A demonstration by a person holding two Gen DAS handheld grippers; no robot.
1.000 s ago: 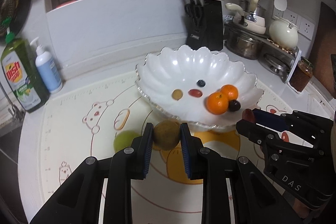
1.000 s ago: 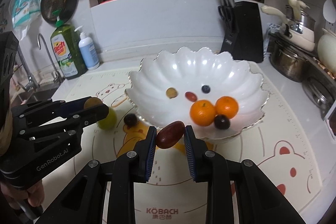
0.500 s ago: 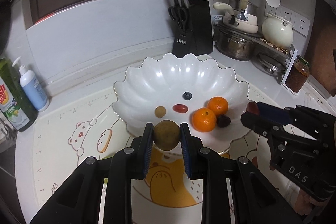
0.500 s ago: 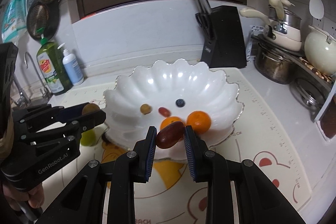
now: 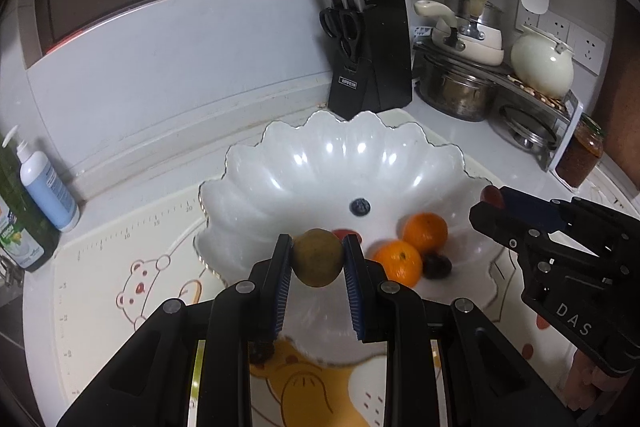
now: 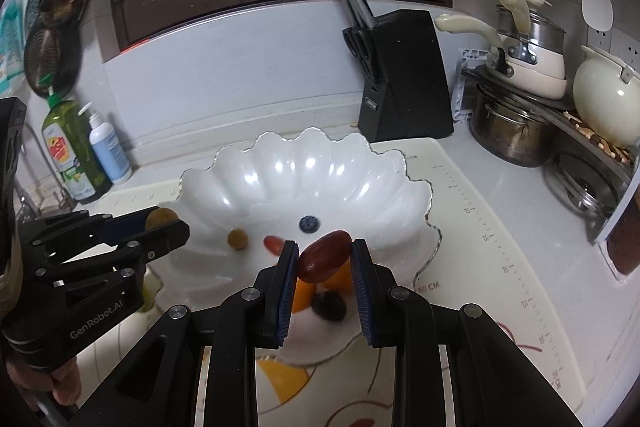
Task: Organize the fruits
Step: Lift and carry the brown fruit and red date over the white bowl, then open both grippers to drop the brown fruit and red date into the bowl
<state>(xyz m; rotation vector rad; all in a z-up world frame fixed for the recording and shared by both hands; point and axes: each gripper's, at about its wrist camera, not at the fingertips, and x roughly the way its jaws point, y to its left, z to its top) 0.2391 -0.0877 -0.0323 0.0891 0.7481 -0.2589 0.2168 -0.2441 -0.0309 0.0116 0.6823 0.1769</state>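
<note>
- Your left claw [image 5: 319,261] is gripping a kiwi [image 5: 319,257] over the scalloped white bowl [image 5: 320,163].
- Your right claw [image 6: 325,261] is clamping a red date [image 6: 325,256]; oranges [image 5: 424,231] are sitting just beyond.

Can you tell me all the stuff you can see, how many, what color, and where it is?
bowl: 1, white, scalloped, middle of the mat
oranges: 2, orange, in the bowl
blueberry: 1, dark blue, in the bowl
small dark fruit: 1, dark purple, in the bowl by the oranges
small tan fruit: 1, yellowish brown, in the bowl
knife block: 1, black, behind the bowl
soap bottles: 2, green and white-blue, far left
kettle: 1, cream, right shelf
left gripper: 1, black, holding the brown kiwi over the bowl
right gripper: 1, black, holding the red grape over the bowl
</note>
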